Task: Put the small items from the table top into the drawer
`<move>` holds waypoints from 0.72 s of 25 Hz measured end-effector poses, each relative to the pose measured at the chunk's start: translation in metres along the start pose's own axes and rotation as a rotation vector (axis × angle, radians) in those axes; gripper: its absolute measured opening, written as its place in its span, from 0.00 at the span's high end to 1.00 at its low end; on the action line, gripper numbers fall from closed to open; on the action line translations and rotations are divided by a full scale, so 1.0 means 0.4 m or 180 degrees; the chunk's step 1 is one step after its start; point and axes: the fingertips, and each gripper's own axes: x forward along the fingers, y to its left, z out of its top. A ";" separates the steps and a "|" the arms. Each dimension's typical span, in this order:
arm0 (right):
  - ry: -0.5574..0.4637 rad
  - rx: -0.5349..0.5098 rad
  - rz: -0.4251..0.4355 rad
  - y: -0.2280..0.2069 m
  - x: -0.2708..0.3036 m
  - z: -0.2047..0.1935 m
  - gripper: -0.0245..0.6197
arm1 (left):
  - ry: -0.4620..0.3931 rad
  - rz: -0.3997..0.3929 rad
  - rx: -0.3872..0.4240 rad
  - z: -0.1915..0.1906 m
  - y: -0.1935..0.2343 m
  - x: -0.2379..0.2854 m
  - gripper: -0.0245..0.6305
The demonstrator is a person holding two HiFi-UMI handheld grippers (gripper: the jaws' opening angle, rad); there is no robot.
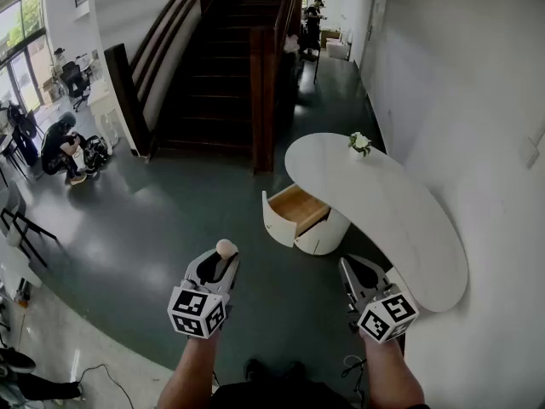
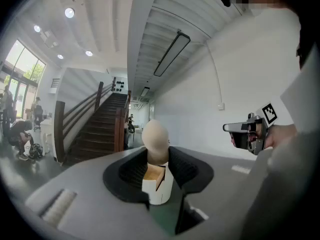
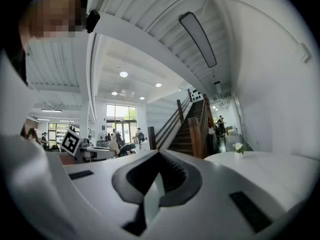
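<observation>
My left gripper [image 1: 221,261] is shut on a small beige egg-shaped item [image 1: 226,248], whose rounded top sticks up between the jaws [image 2: 155,136]. My right gripper [image 1: 351,269] is held beside it with its jaws together and nothing in them [image 3: 152,194]. Both hang over the dark floor, short of the white curved table [image 1: 400,220]. An open wooden drawer [image 1: 298,209] juts from the white rounded cabinet under the table, ahead of the left gripper, and shows beyond the left jaws [image 2: 156,180]. A little white pot of flowers [image 1: 359,144] stands at the table's far end.
A dark wooden staircase [image 1: 226,66] rises behind the table. A white wall [image 1: 477,83] runs along the right. A person crouches by bags [image 1: 64,147] at the far left; another stands far down the corridor [image 1: 315,15]. Chairs [image 1: 17,220] and cables lie at the left edge.
</observation>
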 end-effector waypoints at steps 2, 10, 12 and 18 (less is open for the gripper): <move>-0.0001 -0.0011 0.0018 0.004 0.004 0.001 0.95 | 0.0003 0.0003 -0.0002 -0.001 0.002 0.000 0.76; -0.0001 0.0018 0.0041 0.001 0.015 -0.007 0.95 | 0.0026 -0.0004 0.0005 -0.009 -0.001 0.008 0.76; 0.0001 0.0018 0.0039 -0.003 0.012 -0.009 0.95 | 0.0036 -0.0008 0.0009 -0.012 -0.006 0.010 0.76; -0.0012 0.0029 0.0065 -0.020 0.004 -0.009 0.95 | 0.0072 -0.0028 0.0024 -0.016 -0.029 0.026 0.76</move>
